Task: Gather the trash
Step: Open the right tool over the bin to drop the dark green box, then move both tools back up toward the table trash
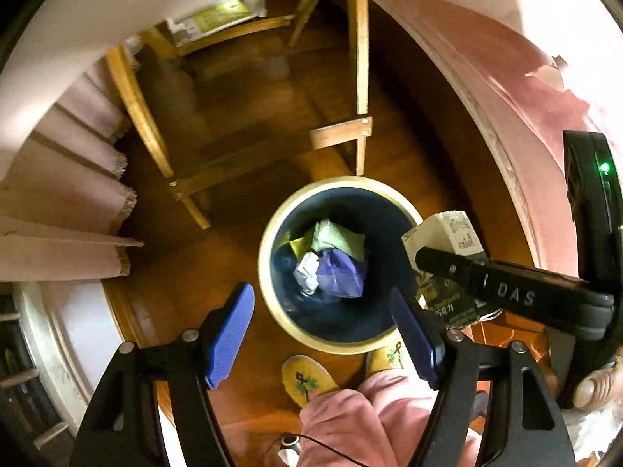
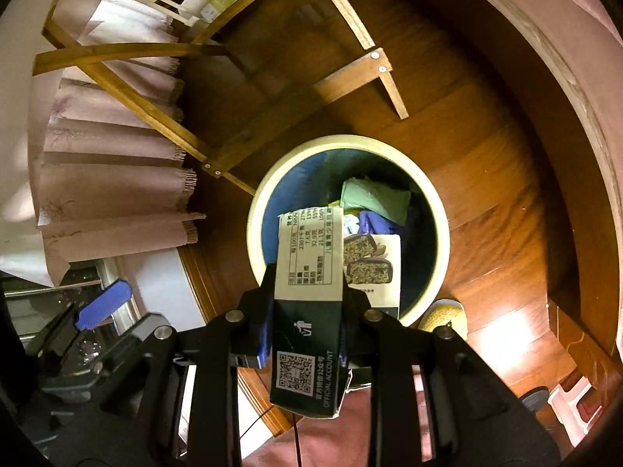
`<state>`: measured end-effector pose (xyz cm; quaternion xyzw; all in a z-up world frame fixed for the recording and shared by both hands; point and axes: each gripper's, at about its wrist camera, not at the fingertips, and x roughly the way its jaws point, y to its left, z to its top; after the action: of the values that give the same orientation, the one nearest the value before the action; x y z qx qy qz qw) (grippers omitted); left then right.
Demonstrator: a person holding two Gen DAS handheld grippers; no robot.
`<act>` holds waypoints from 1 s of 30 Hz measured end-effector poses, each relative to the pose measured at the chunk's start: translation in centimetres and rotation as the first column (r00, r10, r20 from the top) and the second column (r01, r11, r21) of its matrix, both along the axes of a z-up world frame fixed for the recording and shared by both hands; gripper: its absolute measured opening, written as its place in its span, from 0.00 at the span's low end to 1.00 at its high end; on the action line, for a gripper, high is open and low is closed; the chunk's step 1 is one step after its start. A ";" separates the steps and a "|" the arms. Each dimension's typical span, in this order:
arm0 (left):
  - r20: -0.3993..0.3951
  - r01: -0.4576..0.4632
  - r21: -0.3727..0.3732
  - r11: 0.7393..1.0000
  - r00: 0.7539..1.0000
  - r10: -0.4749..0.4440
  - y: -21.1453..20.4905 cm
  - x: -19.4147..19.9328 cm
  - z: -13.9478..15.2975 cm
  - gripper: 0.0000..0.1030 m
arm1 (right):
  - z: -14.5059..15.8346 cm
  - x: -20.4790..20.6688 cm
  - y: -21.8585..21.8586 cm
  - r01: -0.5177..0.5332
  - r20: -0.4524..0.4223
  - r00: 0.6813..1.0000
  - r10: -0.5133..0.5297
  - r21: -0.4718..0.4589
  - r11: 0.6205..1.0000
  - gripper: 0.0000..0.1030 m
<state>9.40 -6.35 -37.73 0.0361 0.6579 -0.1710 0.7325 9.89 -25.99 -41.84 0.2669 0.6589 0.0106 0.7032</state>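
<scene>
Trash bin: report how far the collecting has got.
Done: the trash bin already holds crumpled paper and plastic bags. In hand: the right gripper is shut on a snack box over the bin's mouth. Left: releasing the box. The left gripper is open and holds nothing.

A cream-rimmed, dark blue bin [image 1: 268, 272] is showing green, purple and white trash [image 1: 335, 264]; the box [image 2: 307, 272] is showing cream and black panels.
</scene>
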 end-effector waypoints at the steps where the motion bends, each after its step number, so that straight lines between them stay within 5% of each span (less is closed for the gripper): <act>1: 0.002 -0.008 -0.003 1.000 1.000 0.008 0.4 0.0 0.3 0.73 | 0.2 0.3 0.3 -0.006 0.002 1.000 0.006 0.005 1.000 0.22; 5: 0.011 -0.034 -0.003 0.999 0.999 0.034 2.4 0.2 0.9 0.76 | 1.4 1.0 1.2 -0.031 0.015 0.999 0.030 0.010 0.999 0.51; 15: 0.062 -0.063 -0.017 0.998 0.996 0.064 3.6 0.3 6.9 0.77 | 7.1 0.4 2.5 -0.067 0.029 0.997 0.068 -0.016 0.998 0.51; 30: 0.210 -0.077 -0.075 0.994 0.973 0.091 7.1 2.0 25.4 0.84 | 24.2 -1.1 3.6 -0.110 0.131 0.983 0.125 -0.113 0.987 0.56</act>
<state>11.42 0.75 -12.34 0.0019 0.5705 -0.1569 0.8061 8.83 -22.43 -17.67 0.1887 0.6229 0.0356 0.7584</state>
